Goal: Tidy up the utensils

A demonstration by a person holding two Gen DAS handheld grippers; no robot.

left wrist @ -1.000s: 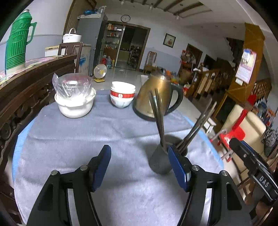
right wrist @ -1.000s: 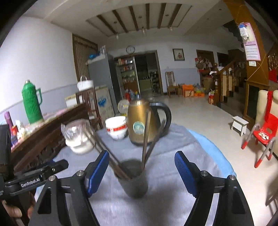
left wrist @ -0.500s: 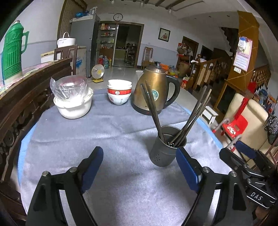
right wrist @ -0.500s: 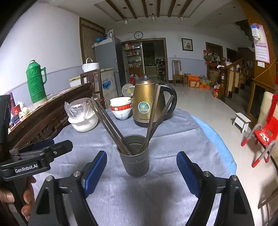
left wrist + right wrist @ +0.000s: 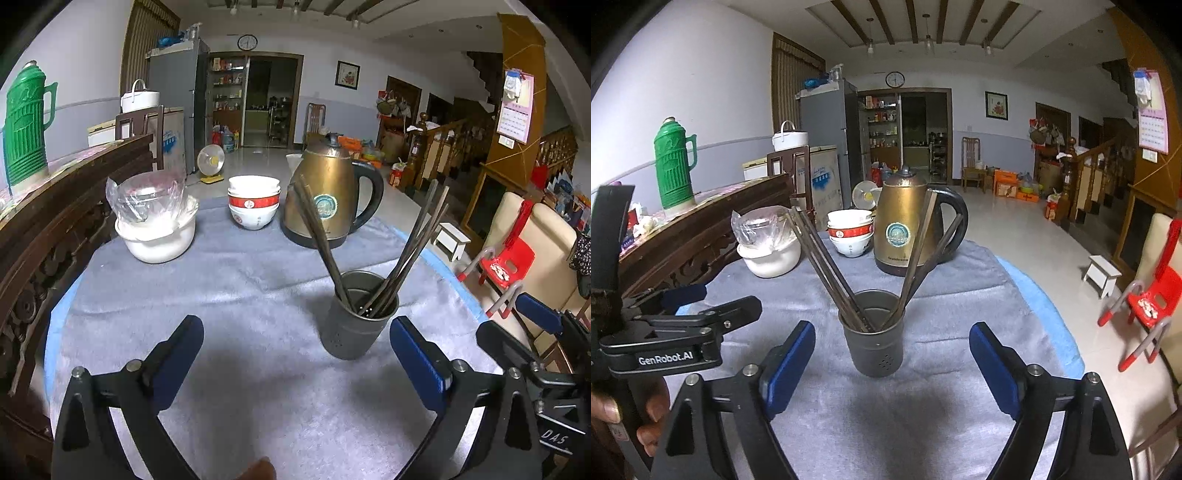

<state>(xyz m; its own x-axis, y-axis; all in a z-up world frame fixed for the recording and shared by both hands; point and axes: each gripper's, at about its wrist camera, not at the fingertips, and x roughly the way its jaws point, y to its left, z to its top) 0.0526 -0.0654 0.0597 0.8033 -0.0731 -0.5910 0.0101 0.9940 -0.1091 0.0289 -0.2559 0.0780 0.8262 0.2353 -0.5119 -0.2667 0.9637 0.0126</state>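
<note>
A dark metal cup stands upright on the grey cloth and holds several dark chopsticks that fan out to both sides. My left gripper sits just short of the cup. Its jaws are opening and nothing is between the blue pads; the cup is ahead, near the right pad. My right gripper faces the same cup and chopsticks. Its jaws are opening too. The cup sits ahead between its spread fingers, and neither pad touches it.
At the back of the cloth-covered table stand a brass kettle, stacked red-banded bowls and a white bowl under plastic wrap. A carved wooden sideboard with a green thermos borders the left. The table edge drops off at the right.
Both grippers' jaws have spread wider. The left gripper's right pad, which was against the cup, now stands clear of it. The cup and chopsticks have stayed put.
</note>
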